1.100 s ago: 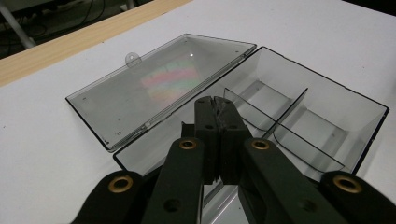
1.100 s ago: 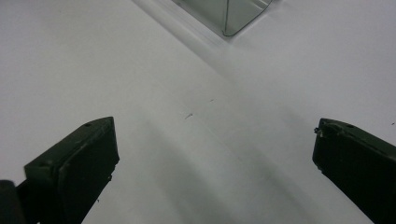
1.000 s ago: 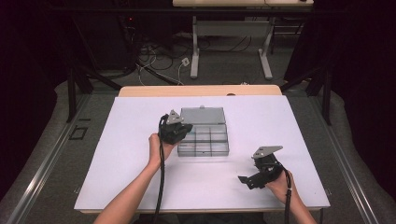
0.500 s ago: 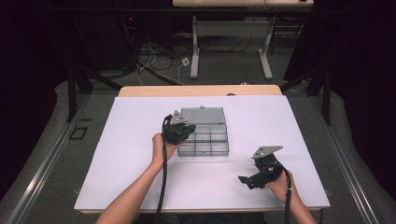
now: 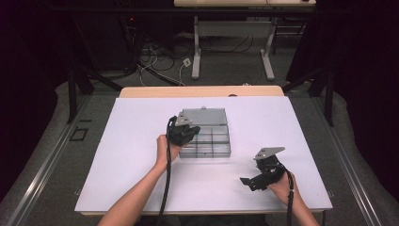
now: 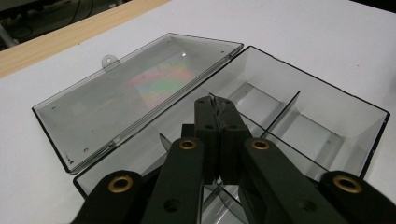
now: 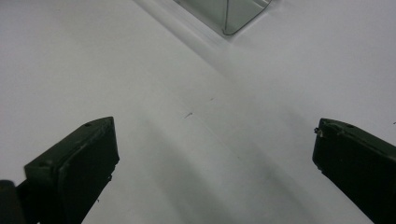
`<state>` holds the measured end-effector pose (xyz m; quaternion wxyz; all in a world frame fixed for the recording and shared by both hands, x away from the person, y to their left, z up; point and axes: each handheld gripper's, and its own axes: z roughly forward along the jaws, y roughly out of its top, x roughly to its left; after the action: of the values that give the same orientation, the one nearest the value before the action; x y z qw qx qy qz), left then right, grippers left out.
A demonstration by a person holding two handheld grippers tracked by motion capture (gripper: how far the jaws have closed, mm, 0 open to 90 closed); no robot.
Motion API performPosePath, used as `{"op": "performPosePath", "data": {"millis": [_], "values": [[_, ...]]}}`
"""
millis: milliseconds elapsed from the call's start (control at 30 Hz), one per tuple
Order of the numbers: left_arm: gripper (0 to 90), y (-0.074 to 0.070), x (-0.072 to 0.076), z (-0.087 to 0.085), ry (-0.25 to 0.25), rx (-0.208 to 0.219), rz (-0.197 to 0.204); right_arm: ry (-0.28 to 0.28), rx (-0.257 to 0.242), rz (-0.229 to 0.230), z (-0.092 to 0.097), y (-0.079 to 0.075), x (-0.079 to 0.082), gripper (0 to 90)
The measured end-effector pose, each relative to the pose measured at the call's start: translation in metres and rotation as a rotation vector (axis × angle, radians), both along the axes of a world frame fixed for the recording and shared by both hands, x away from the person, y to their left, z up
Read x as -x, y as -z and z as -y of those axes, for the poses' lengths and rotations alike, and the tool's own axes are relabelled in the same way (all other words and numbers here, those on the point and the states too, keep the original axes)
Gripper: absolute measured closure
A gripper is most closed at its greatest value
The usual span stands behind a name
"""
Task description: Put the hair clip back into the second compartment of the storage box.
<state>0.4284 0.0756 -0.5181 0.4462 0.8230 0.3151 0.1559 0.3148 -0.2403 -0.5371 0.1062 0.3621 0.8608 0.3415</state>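
Smoky clear compartment box (image 6: 299, 121) lies open, lid (image 6: 135, 93) flat; left hand-held gripper (image 6: 215, 105) closed above it, right hand-held gripper (image 7: 212, 149) spread wide

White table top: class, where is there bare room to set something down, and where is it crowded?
Bare patches: the left side of the table, from its left edge to the left gripper; the right rear, between the open box and the right edge; the front strip between the forearms. Crowded: the middle, where the shut left gripper sits over the box, and the front right by the open right gripper.
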Motion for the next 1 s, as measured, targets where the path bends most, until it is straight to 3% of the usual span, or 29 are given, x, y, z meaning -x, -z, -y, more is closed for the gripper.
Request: {"op": "performPosePath", "data": {"millis": [1000], "values": [[89.2,0.0070,-0.0024,0.0082,0.001,-0.020,-0.015,-0.014,0.009,-0.011,0.0002,-0.0003,0.0001,0.0]]}}
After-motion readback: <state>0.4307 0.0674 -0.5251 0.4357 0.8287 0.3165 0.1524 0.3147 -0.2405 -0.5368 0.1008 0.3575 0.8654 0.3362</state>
